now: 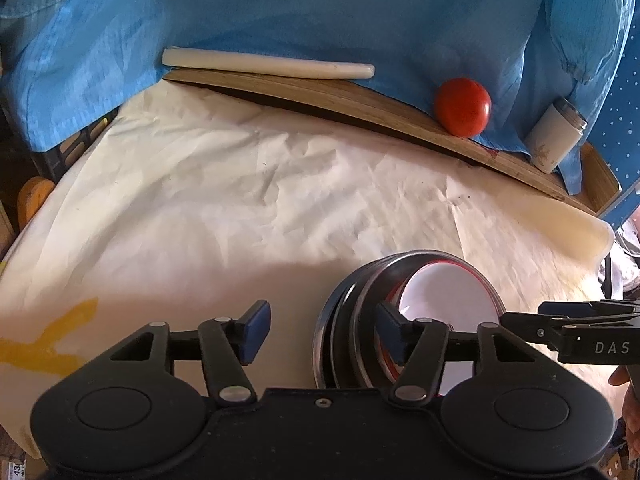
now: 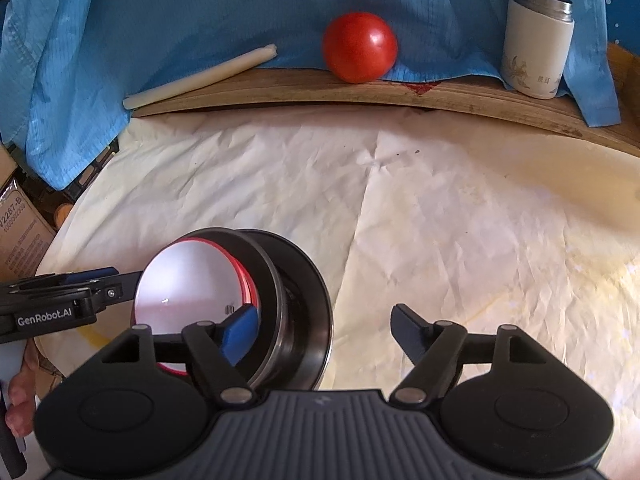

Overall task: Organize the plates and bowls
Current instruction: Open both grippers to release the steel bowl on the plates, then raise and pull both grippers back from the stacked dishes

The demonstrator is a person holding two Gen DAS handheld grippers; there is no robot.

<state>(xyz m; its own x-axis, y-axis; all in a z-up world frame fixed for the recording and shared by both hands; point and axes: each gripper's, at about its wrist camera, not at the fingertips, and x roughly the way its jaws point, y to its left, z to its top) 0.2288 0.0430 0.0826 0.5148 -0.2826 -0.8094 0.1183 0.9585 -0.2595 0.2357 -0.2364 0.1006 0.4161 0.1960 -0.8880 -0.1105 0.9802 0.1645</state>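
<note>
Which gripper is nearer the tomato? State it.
Right, narrowly. The right gripper faces the tomato across the paper; the left gripper sits farther left, tomato diagonally off.

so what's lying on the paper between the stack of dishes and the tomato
Nothing: in the right wrist view the stretch from the stack of dishes up to the tomato is bare crumpled paper, then the wooden board edge.

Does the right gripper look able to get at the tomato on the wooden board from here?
Probably yes. The right gripper is open and empty, and only bare crumpled paper lies between it and the tomato. The stacked dishes sit off to its left.
</note>
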